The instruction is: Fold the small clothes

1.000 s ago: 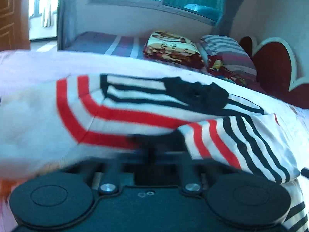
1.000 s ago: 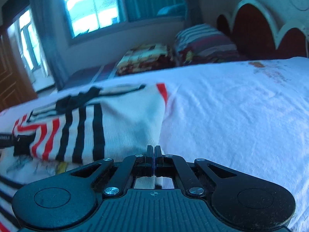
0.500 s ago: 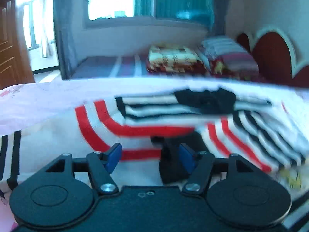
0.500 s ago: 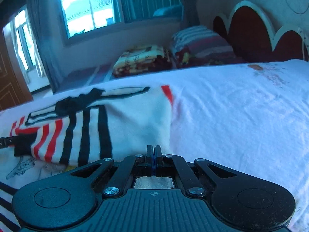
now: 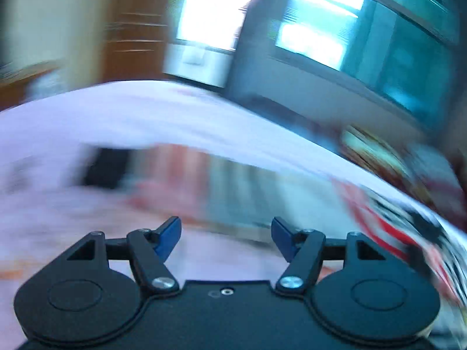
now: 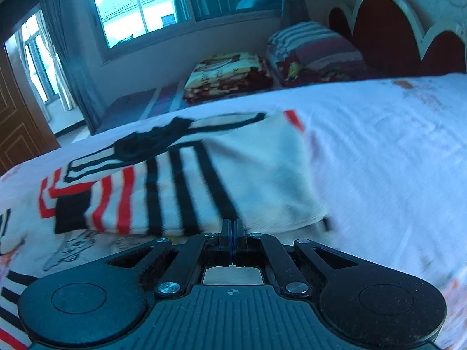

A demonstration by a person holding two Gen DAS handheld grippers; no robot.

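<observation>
A white small shirt (image 6: 181, 180) with black and red stripes lies partly folded on the white bed sheet (image 6: 379, 160). Its black cuff (image 6: 73, 210) rests on the left. My right gripper (image 6: 232, 229) is shut, fingertips low at the near edge of the folded shirt; I cannot see any cloth pinched between them. The left wrist view is heavily blurred. There my left gripper (image 5: 226, 233) is open with nothing between its blue pads (image 5: 169, 234), above the sheet. A smeared striped part of the shirt (image 5: 408, 233) shows at the right.
A folded patterned blanket (image 6: 227, 75) and a striped pillow (image 6: 315, 49) lie on a second bed beyond. A red headboard (image 6: 385, 32) stands at the right, a window (image 6: 140, 0) behind, and a wooden door (image 6: 17, 122) at the left.
My left gripper let go of the black cuff, opened and swung fast to the left, away from the shirt. The right gripper stayed shut and shifted a little left along the shirt's near edge.
</observation>
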